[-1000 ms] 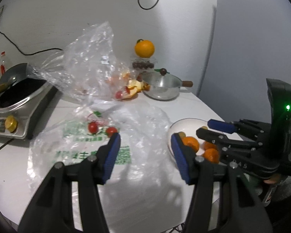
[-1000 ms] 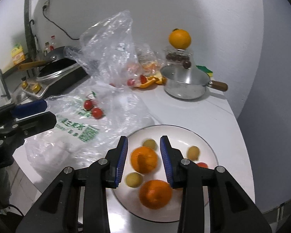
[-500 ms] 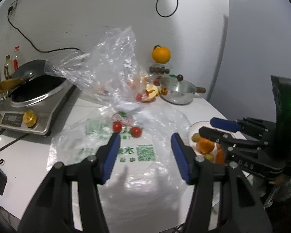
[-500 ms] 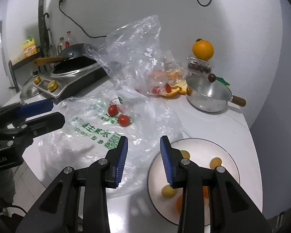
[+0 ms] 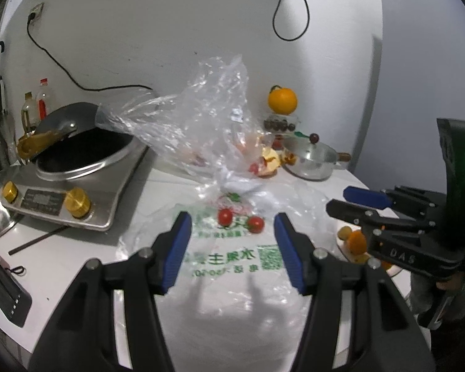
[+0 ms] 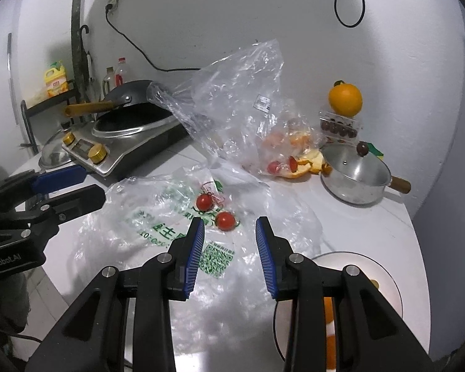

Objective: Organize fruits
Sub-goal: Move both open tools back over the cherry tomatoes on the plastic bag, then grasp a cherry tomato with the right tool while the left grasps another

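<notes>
Two cherry tomatoes (image 5: 238, 220) lie side by side on a flattened printed plastic bag (image 5: 232, 260) spread over the white worktop (image 5: 77, 254), and both grippers hang above its near part. The left gripper (image 5: 231, 248) has its blue fingers (image 5: 175, 248) spread with nothing between them; the right gripper (image 6: 230, 255) has its fingers (image 6: 195, 254) set closer together, also gripping nothing.

Only the right wrist view shows the bare face of the white plate (image 6: 356, 266) at the near right edge of the worktop, with an orange fruit (image 6: 329, 310) half hidden behind a finger. In the left wrist view the plate is mostly covered by the right gripper's frame. The left wrist view alone shows a dark device (image 5: 3, 288) at the near left edge.

Behind the flat bag stands a crumpled clear bag (image 6: 241, 108) holding fruit and peel. A wok on its cooker (image 5: 77, 167) fills the back left, and a lidded steel pot (image 6: 355, 176) sits back right, below an orange (image 6: 345, 99) on a clear box. Open worktop lies between the pot and the plate, and the rounded near edge runs close under both grippers
</notes>
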`<action>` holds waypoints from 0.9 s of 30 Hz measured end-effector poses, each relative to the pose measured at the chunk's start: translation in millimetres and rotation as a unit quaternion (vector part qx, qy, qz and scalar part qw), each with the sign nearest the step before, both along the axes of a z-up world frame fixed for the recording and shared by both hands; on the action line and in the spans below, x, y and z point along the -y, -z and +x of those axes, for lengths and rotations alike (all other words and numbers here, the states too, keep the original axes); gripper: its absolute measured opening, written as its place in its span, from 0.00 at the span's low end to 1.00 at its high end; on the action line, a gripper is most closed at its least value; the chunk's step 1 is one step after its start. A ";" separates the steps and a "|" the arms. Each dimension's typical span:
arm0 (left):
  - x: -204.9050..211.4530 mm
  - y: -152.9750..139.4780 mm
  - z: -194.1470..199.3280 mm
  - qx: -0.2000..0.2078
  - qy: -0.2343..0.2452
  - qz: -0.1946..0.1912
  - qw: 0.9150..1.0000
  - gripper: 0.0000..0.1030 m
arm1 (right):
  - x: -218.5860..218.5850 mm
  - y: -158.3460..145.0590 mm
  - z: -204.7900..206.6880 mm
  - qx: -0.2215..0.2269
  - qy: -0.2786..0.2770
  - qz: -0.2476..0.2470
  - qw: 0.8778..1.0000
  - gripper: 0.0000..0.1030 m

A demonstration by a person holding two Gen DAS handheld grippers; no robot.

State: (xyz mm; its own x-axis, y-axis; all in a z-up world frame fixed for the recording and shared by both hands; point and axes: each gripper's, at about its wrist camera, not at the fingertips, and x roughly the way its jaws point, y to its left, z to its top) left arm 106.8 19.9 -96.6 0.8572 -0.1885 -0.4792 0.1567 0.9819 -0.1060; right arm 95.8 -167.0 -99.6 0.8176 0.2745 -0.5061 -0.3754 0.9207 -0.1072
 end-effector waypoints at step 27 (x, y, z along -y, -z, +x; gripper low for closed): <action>-36.1 42.2 72.7 -0.051 0.004 0.013 0.999 0.60 | -41.2 41.0 89.7 -0.091 0.016 0.029 0.995 0.35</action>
State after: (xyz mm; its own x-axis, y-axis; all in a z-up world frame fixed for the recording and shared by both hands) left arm 179.5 56.0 -138.7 0.8026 -0.1823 -0.5680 0.1553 0.9832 -0.0961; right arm 185.5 -125.8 -140.6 0.7219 0.2831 -0.6314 -0.3549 0.9348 0.0134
